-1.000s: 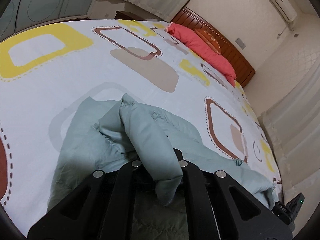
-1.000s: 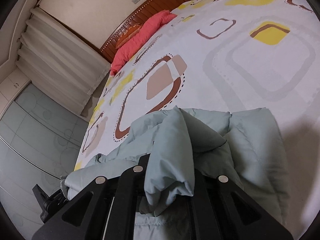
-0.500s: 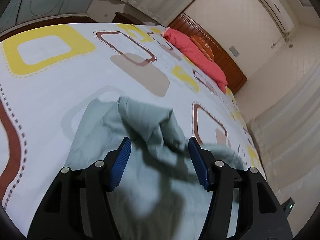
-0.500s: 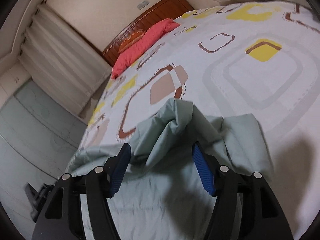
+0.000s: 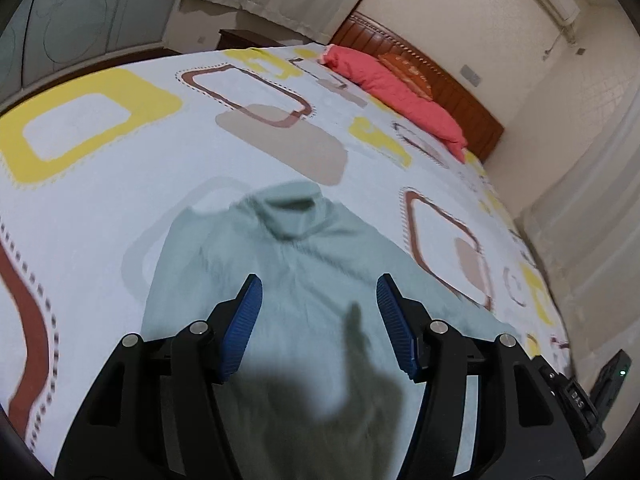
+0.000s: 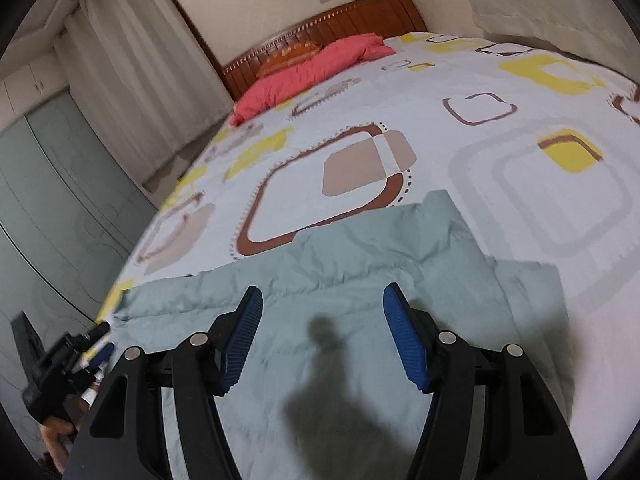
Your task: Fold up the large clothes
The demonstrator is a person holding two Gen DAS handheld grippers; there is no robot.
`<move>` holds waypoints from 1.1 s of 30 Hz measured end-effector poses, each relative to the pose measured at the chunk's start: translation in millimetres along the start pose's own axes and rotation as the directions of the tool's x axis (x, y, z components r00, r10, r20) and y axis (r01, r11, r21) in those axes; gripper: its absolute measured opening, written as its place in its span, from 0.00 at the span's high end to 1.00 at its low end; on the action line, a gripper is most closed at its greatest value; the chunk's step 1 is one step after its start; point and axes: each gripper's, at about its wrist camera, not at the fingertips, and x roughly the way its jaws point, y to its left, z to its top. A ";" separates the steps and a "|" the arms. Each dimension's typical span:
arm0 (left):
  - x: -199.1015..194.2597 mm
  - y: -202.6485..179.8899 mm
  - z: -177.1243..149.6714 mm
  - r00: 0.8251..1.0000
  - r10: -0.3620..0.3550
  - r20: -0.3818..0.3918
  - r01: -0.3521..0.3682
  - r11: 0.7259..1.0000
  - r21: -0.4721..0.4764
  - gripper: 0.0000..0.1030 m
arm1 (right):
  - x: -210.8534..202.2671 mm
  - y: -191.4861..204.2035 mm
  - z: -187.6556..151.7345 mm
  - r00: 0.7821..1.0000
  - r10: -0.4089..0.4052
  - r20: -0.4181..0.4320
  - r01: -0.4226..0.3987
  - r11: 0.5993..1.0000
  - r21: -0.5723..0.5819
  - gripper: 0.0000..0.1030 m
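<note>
The pale green garment (image 5: 304,292) lies spread on the bed (image 5: 120,184), near its foot and well apart from the red pillow (image 5: 392,92) that rests against the wooden headboard (image 5: 440,92).

Seen from the left wrist camera, the left gripper (image 5: 318,320) hovers above the garment with its jaws wide and nothing between the blue pads (image 5: 240,332) — they have just been opening, and the cloth they held a second ago now lies flat below them. The garment's collar (image 5: 292,200) sits at its far end, toward the pillow, and the body runs back under the gripper, crossed by a dark shadow. Left of the garment the bed sheet shows a large yellow square; right of it, a brown outlined square. At the right edge of this view, beyond the garment, part of the other black gripper shows.

From the right wrist camera, the right gripper (image 6: 324,328) also stands wide above the garment (image 6: 360,264) and grips nothing, its jaws having just opened too. The cloth here looks puffy and creased, with one corner pointing toward the pillow (image 6: 304,68). At the left edge, just beside the garment's left end, a hand (image 6: 56,432) holds the other gripper's handle.
</note>
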 end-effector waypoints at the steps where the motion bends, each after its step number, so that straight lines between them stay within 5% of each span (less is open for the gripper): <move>1: 8.0 0.1 5.1 1.000 0.011 -0.006 -0.011 1.000 -0.002 0.43 | 7.6 3.8 3.9 1.000 -0.014 -0.015 0.014 1.000 -0.018 0.39; 10: 61.5 5.6 11.9 0.989 0.130 -0.078 -0.126 0.991 0.044 0.43 | 81.9 9.0 -0.5 0.972 -0.132 -0.195 0.108 0.986 -0.126 0.39; 13: 60.1 1.0 10.3 0.987 0.144 -0.070 -0.140 0.988 0.063 0.43 | 77.1 10.2 -0.8 0.975 -0.138 -0.177 0.116 0.985 -0.128 0.39; 18: 27.3 3.7 9.2 0.998 0.051 -0.032 -0.050 0.999 0.013 0.42 | 41.8 -5.1 2.0 0.978 -0.184 -0.093 0.178 0.981 -0.075 0.39; 21: 33.0 13.1 3.7 0.996 0.067 -0.051 -0.067 0.998 0.005 0.42 | 39.4 -24.0 -2.2 0.964 -0.251 -0.090 0.246 0.967 -0.064 0.41; 33: 28.4 31.6 0.7 0.996 0.081 -0.046 -0.082 0.997 -0.013 0.40 | 17.1 -46.9 -11.0 0.959 -0.278 -0.050 0.278 0.961 -0.018 0.40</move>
